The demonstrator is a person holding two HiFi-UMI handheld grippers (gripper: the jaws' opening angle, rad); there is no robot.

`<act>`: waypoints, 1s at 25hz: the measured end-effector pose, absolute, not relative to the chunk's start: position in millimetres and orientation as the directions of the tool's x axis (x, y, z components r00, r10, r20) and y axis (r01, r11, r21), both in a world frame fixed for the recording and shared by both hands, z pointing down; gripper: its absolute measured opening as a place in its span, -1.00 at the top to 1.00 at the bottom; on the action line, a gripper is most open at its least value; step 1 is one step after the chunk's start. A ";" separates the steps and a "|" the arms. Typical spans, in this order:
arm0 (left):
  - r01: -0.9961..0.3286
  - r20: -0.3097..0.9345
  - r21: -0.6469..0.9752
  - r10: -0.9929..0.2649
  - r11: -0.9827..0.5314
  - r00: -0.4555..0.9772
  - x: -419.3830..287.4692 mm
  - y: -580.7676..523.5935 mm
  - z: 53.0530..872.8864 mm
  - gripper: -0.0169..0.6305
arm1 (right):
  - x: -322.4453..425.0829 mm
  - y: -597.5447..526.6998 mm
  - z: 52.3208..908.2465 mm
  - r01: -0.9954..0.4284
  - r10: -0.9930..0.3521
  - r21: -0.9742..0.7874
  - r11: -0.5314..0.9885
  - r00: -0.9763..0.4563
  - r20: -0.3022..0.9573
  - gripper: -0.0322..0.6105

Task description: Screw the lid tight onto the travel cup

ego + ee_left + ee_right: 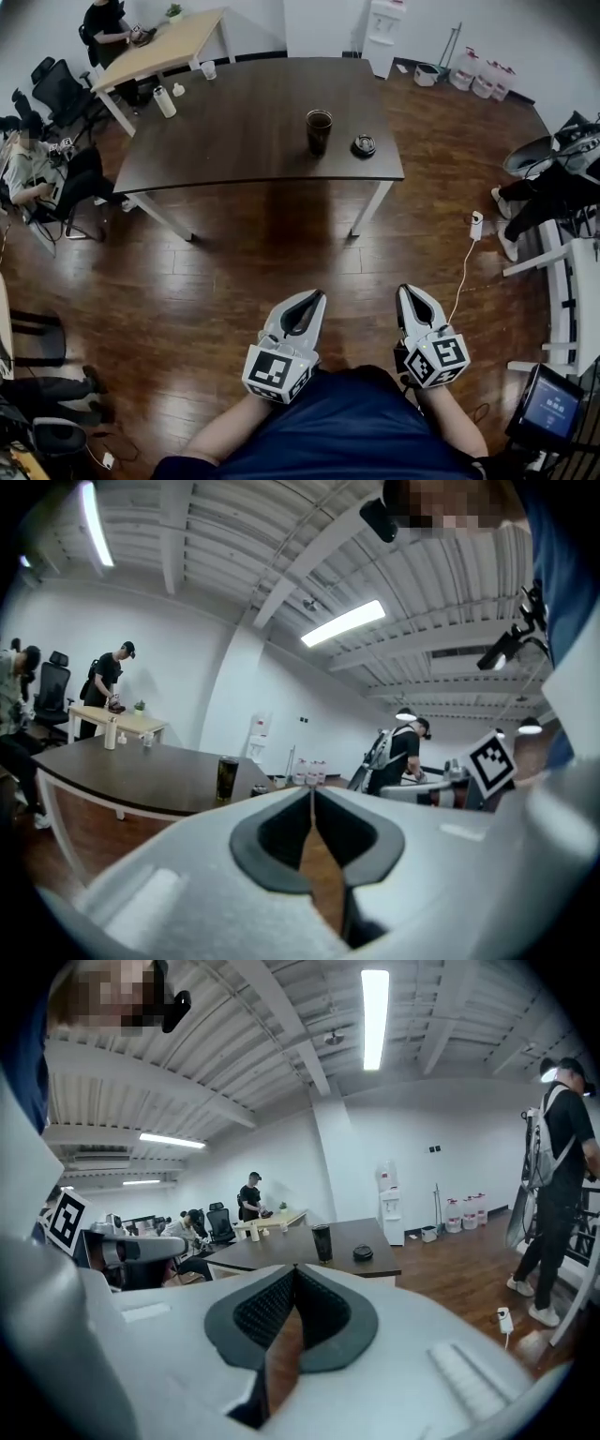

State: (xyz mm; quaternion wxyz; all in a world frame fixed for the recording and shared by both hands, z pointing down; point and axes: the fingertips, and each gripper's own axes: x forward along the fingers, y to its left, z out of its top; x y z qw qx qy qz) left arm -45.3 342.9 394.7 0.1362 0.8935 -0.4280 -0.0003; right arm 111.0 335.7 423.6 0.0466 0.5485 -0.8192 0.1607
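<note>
A dark, see-through travel cup (319,131) stands upright without its lid on the dark table (225,141), near the right end. Its black lid (363,145) lies flat on the tabletop just right of it. Both grippers hang close to my body, far short of the table and over the wooden floor. My left gripper (312,296) is shut and empty. My right gripper (406,290) is shut and empty too. The cup (228,778) and lid (259,790) show small in the left gripper view, and the cup (322,1242) and lid (363,1253) likewise in the right gripper view.
A light wooden table (164,47) with bottles stands at the back left, with a person (105,28) beside it. Office chairs and a seated person (28,169) are at the left. Desks and a monitor (548,408) line the right. A cable with a plug (475,225) lies on the floor.
</note>
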 end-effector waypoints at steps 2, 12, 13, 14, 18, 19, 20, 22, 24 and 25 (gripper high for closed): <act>-0.750 0.120 0.254 -0.750 -0.610 0.651 -54.6 327.9 398.3 0.89 | 103.0 320.3 421.9 -0.923 -0.889 -0.202 0.326 -0.372 0.266 0.87; -0.777 0.142 0.279 -0.776 -0.565 0.615 -67.6 240.5 408.5 0.84 | 99.8 233.2 433.5 -0.924 -0.882 -0.210 0.321 -0.372 0.288 0.87; -0.790 0.136 0.270 -0.790 -0.551 0.598 -68.3 228.2 405.5 0.84 | 102.5 218.7 434.7 -0.918 -0.880 -0.218 0.331 -0.384 0.282 0.87; -0.802 0.131 0.261 -0.804 -0.537 0.580 -68.7 215.1 402.6 0.84 | 105.2 203.3 436.2 -0.911 -0.875 -0.228 0.343 -0.398 0.274 0.87; -0.847 0.144 0.233 -0.844 -0.478 0.517 -64.6 160.7 397.6 0.79 | 114.2 140.1 442.3 -0.878 -0.852 -0.257 0.404 -0.463 0.243 0.87; -0.856 0.148 0.221 -0.852 -0.467 0.502 -60.2 146.6 396.2 0.77 | 118.5 123.7 442.0 -0.871 -0.846 -0.255 0.420 -0.477 0.237 0.87; -0.865 0.152 0.207 -0.858 -0.457 0.490 -54.1 132.6 395.1 0.75 | 124.3 107.5 442.0 -0.866 -0.840 -0.249 0.435 -0.489 0.235 0.87; -0.879 0.167 0.168 -0.866 -0.446 0.471 -40.5 107.6 396.1 0.68 | 137.7 79.0 446.0 -0.858 -0.823 -0.233 0.459 -0.509 0.252 0.87; -0.889 0.196 0.119 -0.867 -0.443 0.458 -31.0 86.3 402.5 0.60 | 149.4 55.6 455.0 -0.855 -0.805 -0.209 0.475 -0.518 0.288 0.87; -0.891 0.215 0.098 -0.864 -0.444 0.454 -28.7 75.7 407.7 0.53 | 153.8 44.5 460.3 -0.855 -0.797 -0.191 0.482 -0.519 0.309 0.86</act>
